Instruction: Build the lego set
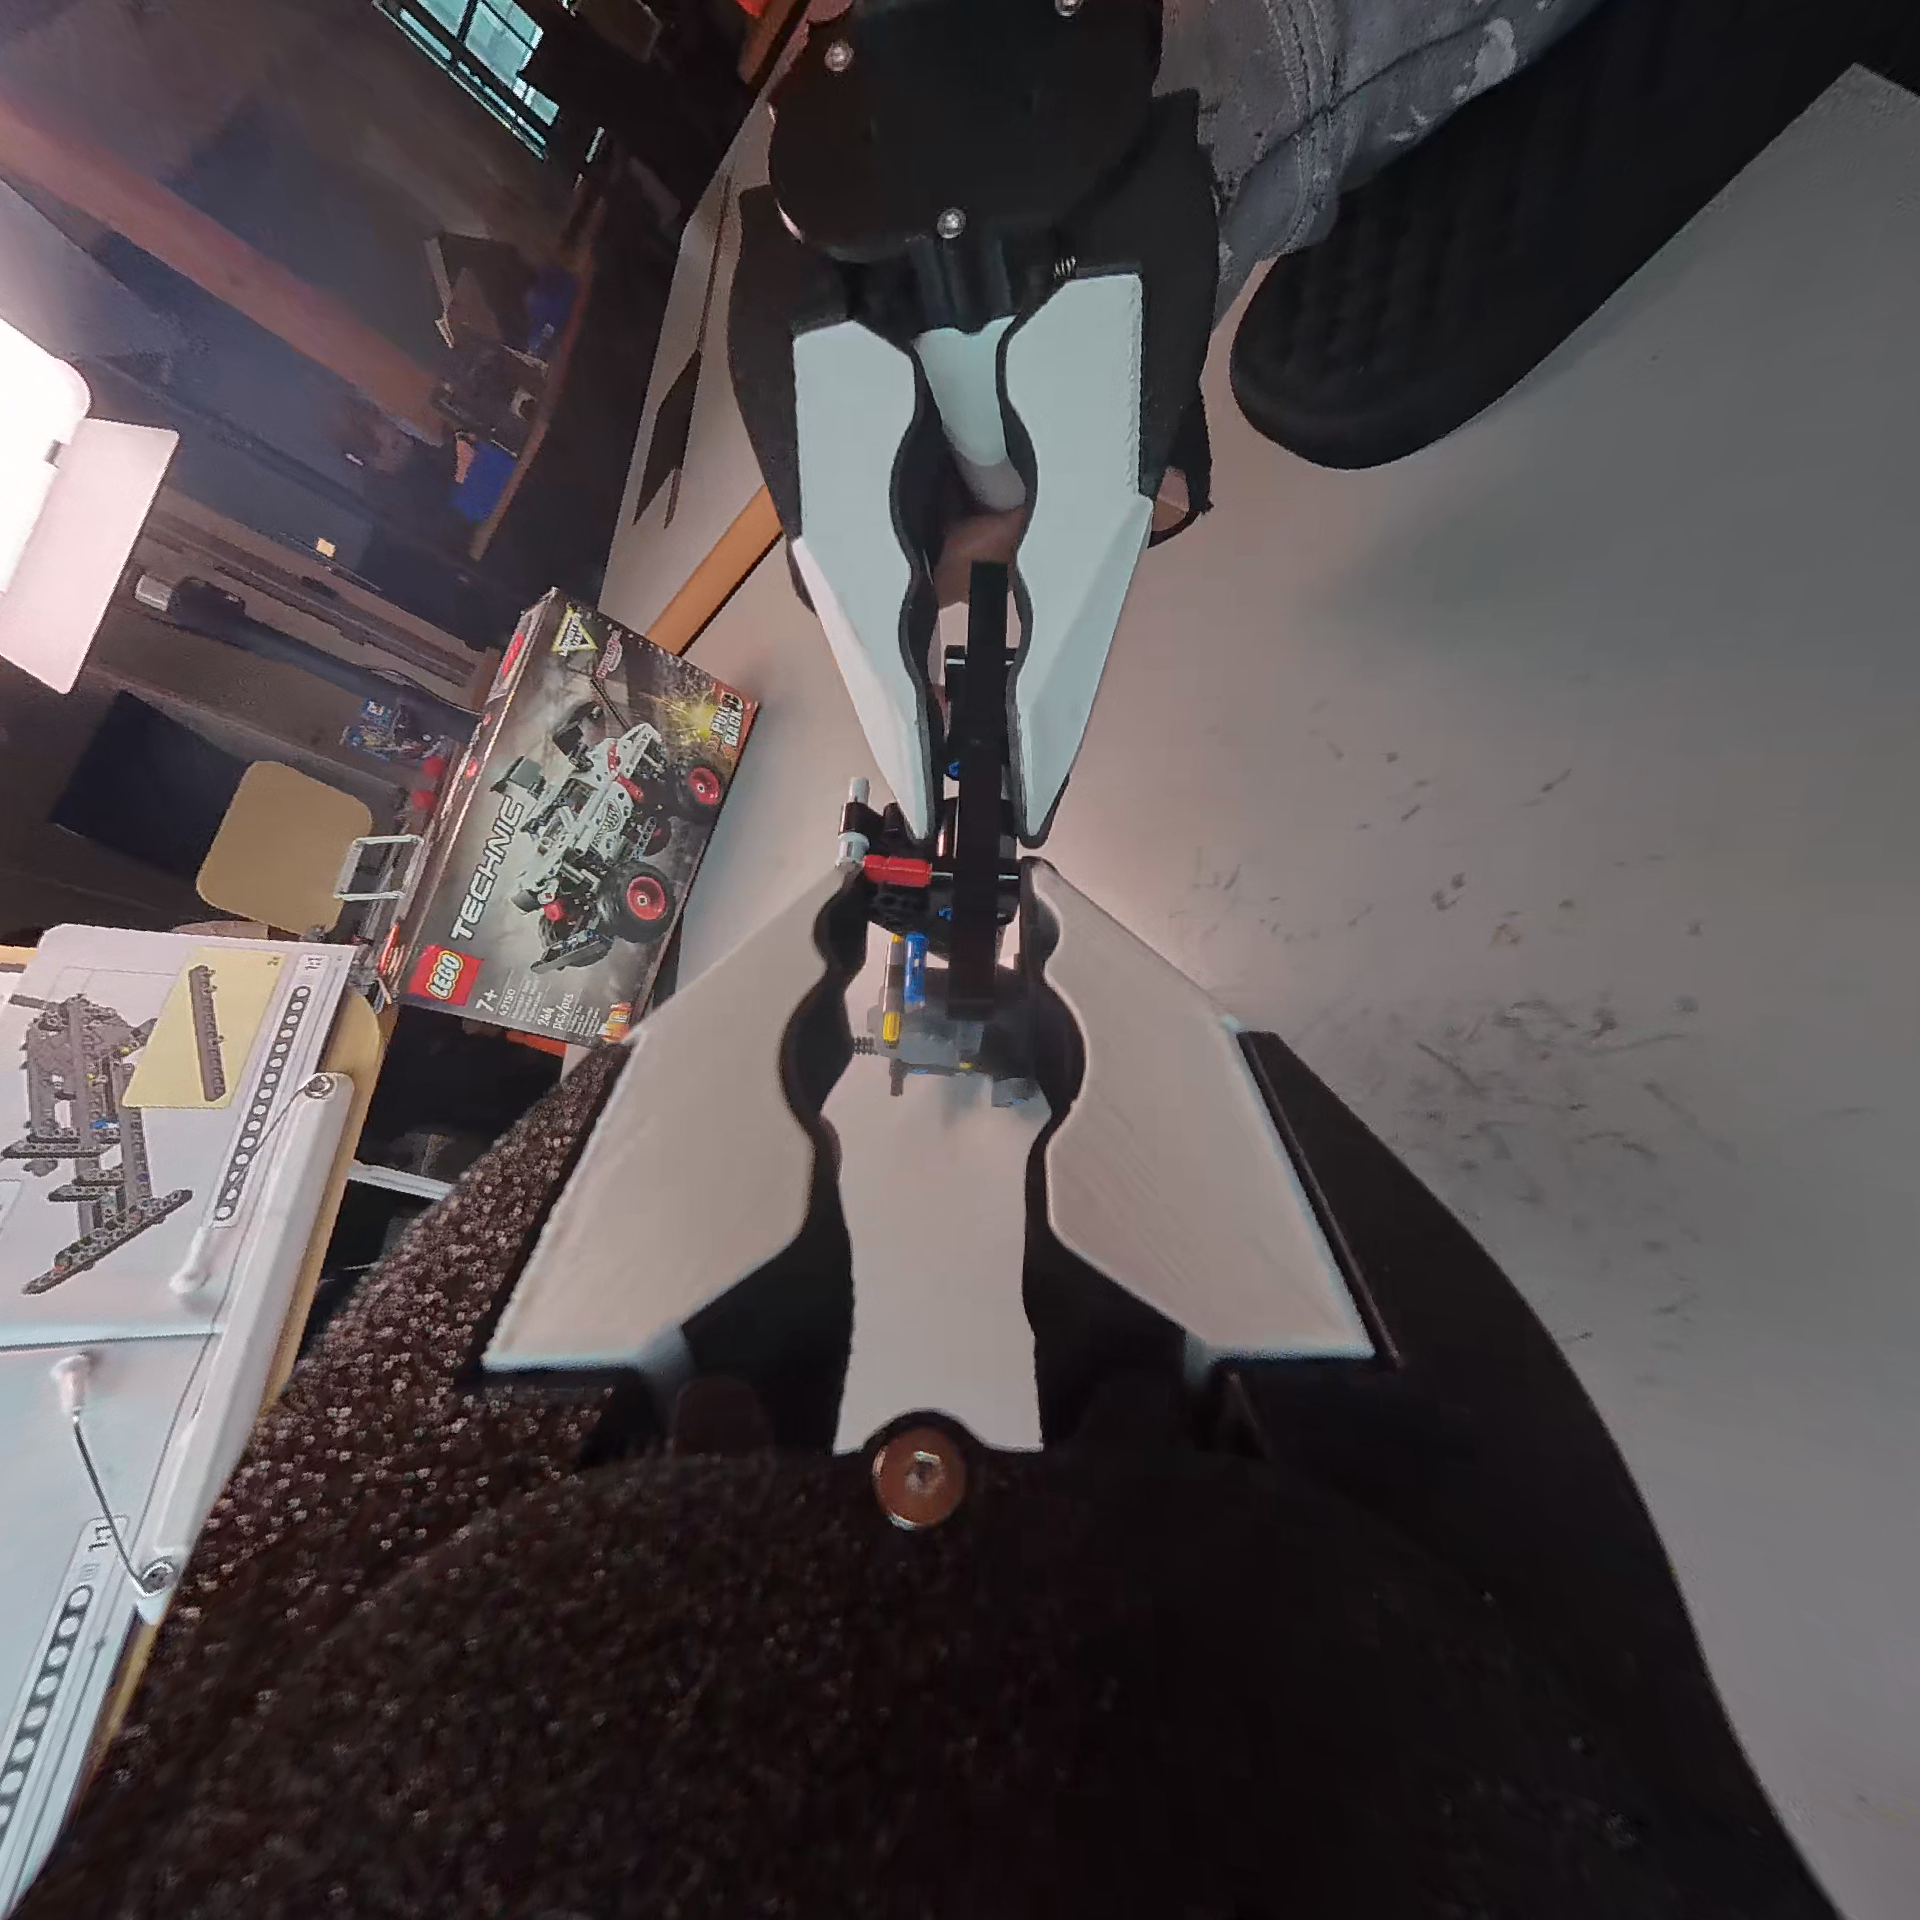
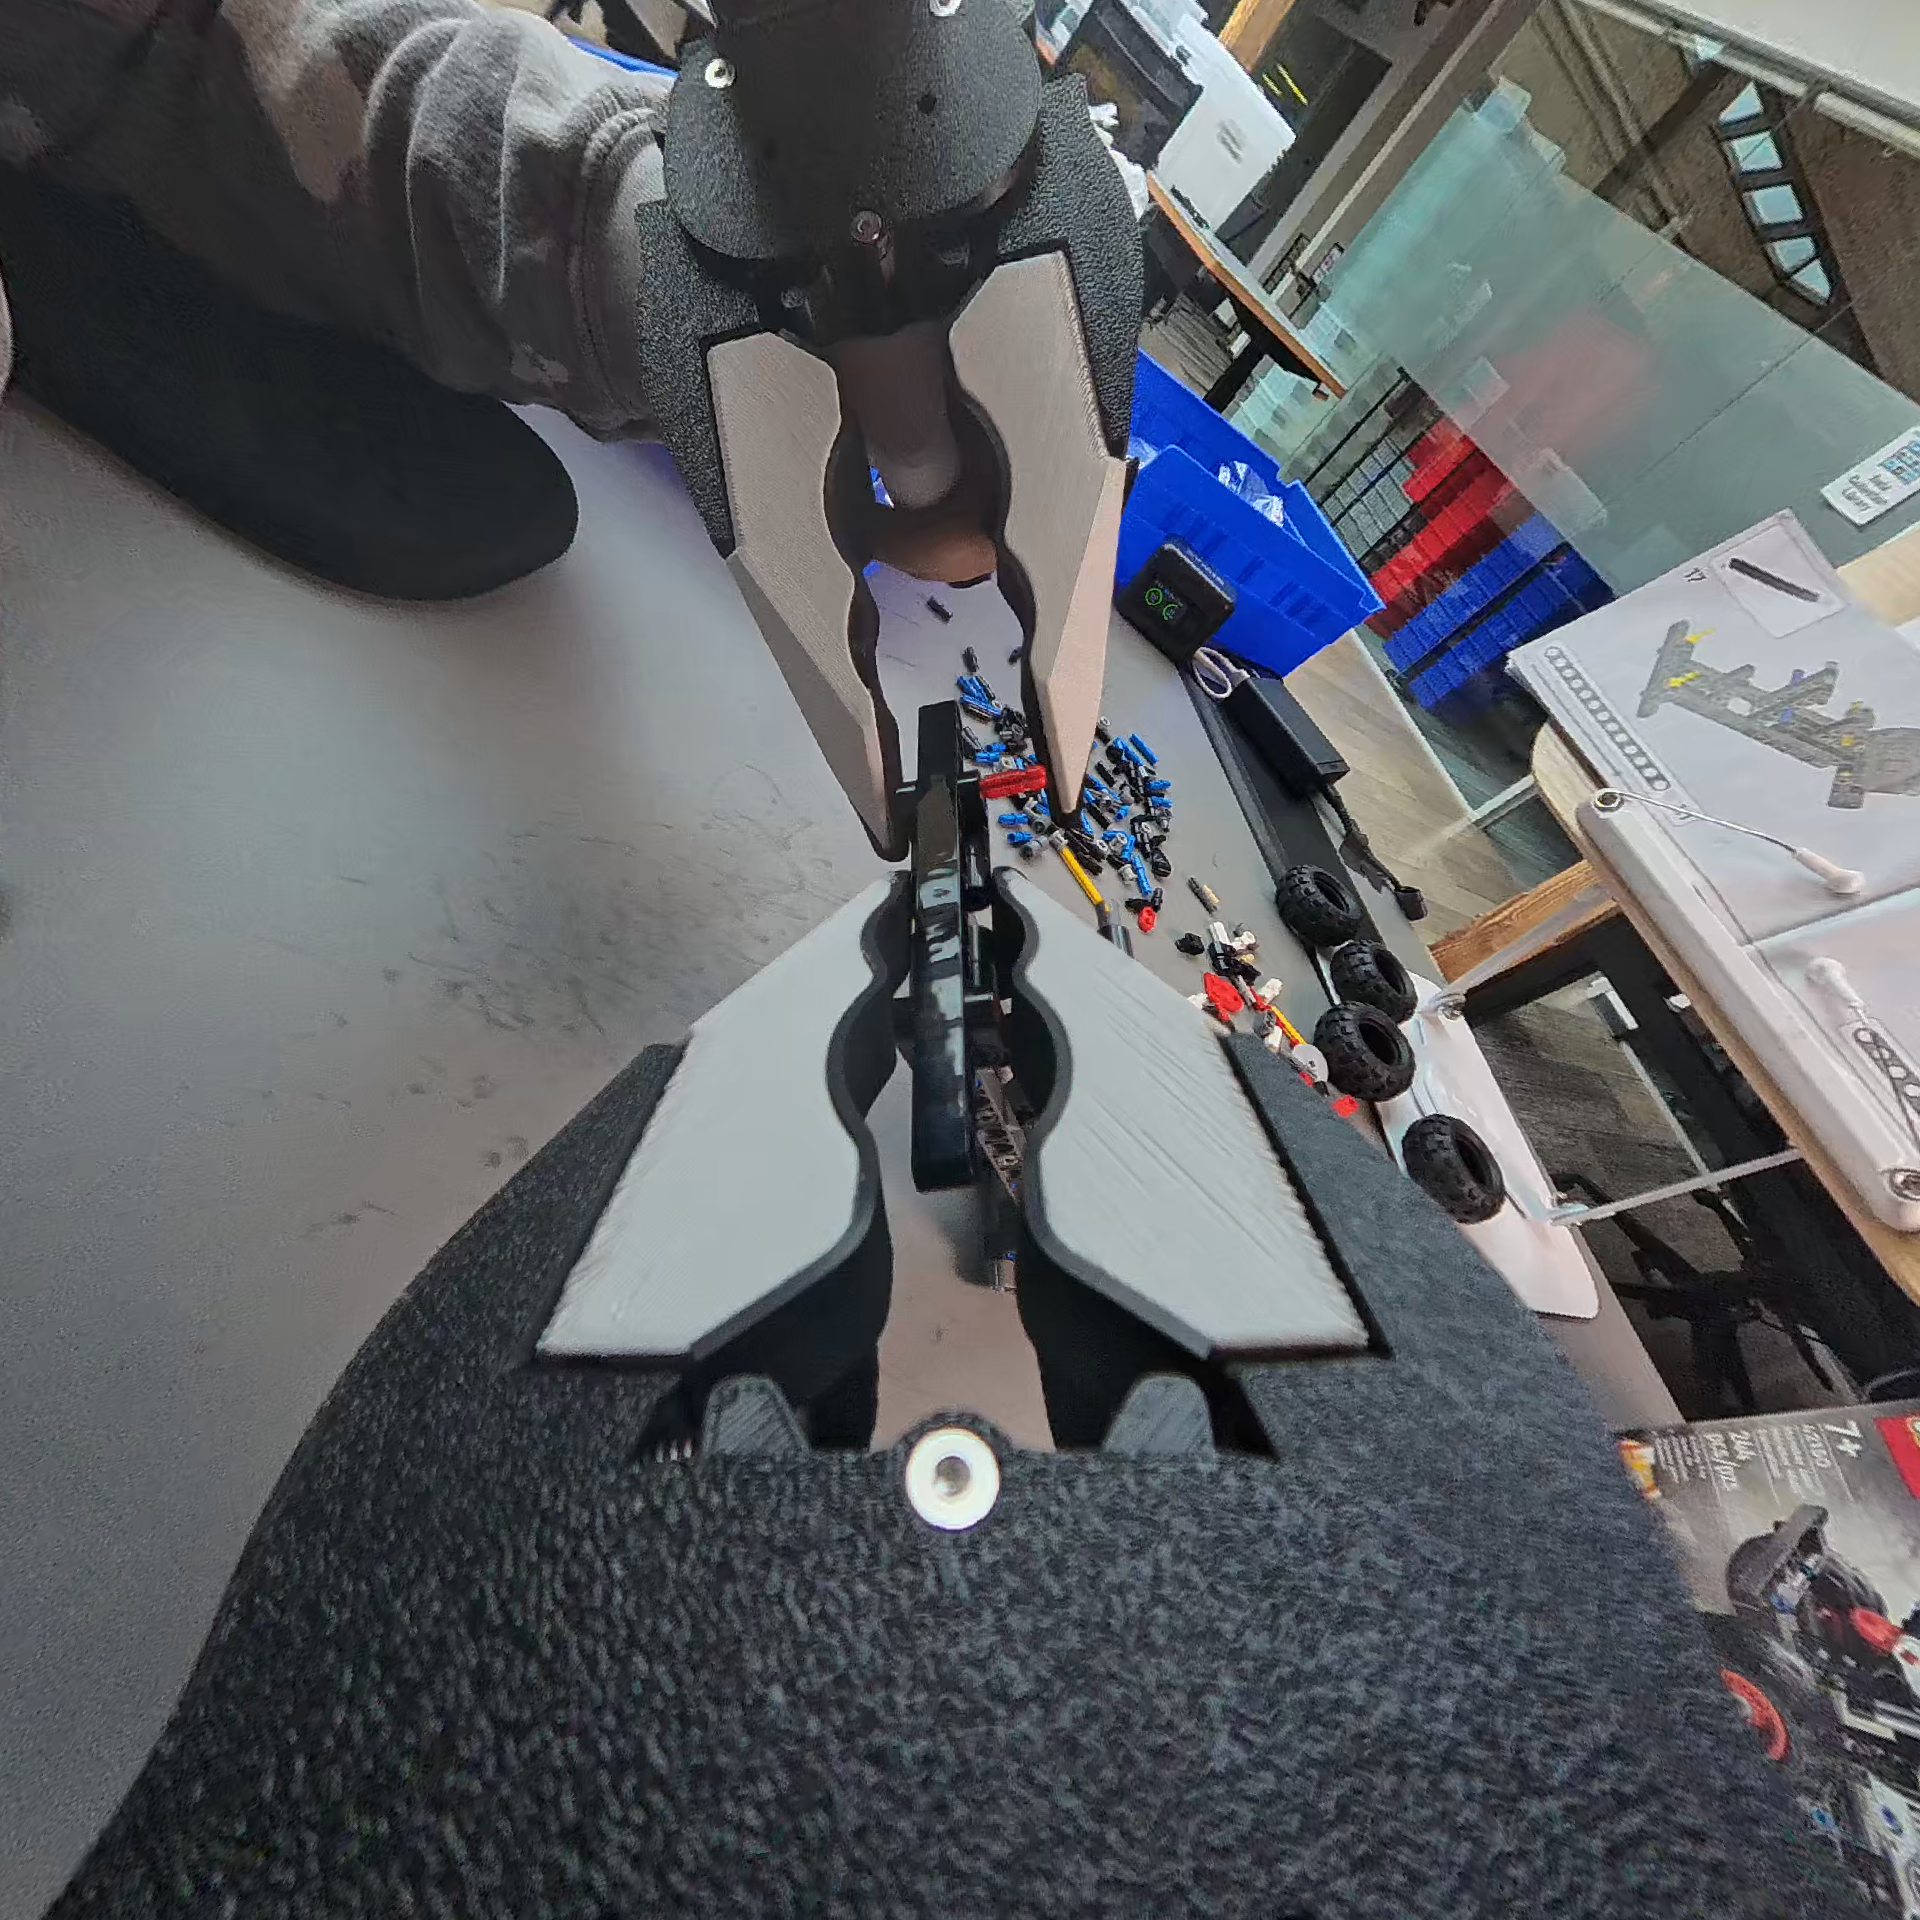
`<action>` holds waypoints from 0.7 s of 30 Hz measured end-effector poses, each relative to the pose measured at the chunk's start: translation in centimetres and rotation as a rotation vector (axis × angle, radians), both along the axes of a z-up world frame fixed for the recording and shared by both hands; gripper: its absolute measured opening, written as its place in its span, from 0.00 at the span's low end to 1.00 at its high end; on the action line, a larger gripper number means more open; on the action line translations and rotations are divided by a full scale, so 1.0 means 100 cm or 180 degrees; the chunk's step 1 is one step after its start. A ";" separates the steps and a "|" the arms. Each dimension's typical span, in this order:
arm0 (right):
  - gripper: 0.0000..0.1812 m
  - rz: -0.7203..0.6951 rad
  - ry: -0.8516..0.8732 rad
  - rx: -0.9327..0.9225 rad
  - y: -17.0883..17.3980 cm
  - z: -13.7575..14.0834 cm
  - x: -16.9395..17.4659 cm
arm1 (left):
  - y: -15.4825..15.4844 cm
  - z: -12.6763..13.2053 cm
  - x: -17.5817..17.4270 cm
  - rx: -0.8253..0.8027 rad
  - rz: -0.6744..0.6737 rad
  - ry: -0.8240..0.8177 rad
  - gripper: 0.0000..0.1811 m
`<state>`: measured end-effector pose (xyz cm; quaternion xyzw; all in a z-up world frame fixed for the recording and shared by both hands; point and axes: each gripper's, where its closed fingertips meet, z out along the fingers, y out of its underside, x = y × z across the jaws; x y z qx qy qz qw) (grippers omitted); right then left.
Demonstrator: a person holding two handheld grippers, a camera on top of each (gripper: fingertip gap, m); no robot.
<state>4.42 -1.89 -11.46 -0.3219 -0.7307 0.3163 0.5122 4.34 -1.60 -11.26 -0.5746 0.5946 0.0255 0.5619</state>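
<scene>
1. The left gripper (image 1: 940, 883) is clamping the half-built black lego assembly (image 1: 914, 904) above the scuffed white table (image 1: 1558, 831).
2. The right gripper (image 2: 951, 883) is gripping that assembly's long black beam (image 2: 940, 997).
3. Only the left wrist view is showing the printed set box (image 1: 571, 831) left of the assembly.
4. Only the right wrist view is catching four black rubber tyres (image 2: 1366, 1049) and scattered blue pins (image 2: 1101, 800) beyond.

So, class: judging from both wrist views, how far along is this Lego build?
Done: a small black-and-grey assembly exists. In hand: both grippers, left and right, clamp it, adding a long black beam. Left: four tyres and a pile of loose pins lie unused on the table.
</scene>
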 end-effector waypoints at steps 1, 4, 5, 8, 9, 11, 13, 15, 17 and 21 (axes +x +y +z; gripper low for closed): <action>0.08 0.0007 -0.0003 -0.0024 0.000 0.000 0.000 | 0.000 0.000 0.000 0.0024 0.0003 0.0031 0.17; 0.08 0.0014 0.0009 -0.0084 0.000 0.003 0.001 | -0.003 -0.001 0.002 0.0065 -0.0035 0.0081 0.11; 0.08 0.0025 -0.0005 -0.0081 -0.001 0.003 0.001 | -0.003 -0.001 0.002 0.0058 -0.0041 0.0064 0.11; 0.08 0.0035 -0.0021 -0.0050 -0.002 0.002 0.001 | -0.005 -0.002 0.002 -0.0050 -0.0070 0.0043 0.10; 0.08 0.0042 -0.0016 -0.0060 -0.002 0.002 0.001 | -0.005 -0.002 0.003 -0.0085 -0.0078 0.0022 0.10; 0.08 0.0049 -0.0011 -0.0069 -0.003 0.002 0.001 | -0.006 -0.003 0.003 -0.0109 -0.0083 0.0001 0.10; 0.08 0.0051 -0.0008 -0.0077 -0.003 0.002 0.001 | -0.006 -0.003 0.003 -0.0127 -0.0089 -0.0018 0.10; 0.08 0.0051 -0.0014 -0.0077 -0.003 0.001 0.001 | -0.007 -0.003 0.003 -0.0128 -0.0101 -0.0038 0.10; 0.08 0.0058 -0.0027 -0.0089 -0.004 0.000 0.001 | -0.007 -0.004 0.003 -0.0105 -0.0108 0.0004 0.10; 0.07 0.0072 -0.0048 -0.0199 -0.006 -0.001 0.001 | -0.009 -0.006 0.002 -0.0182 -0.0119 0.0049 0.10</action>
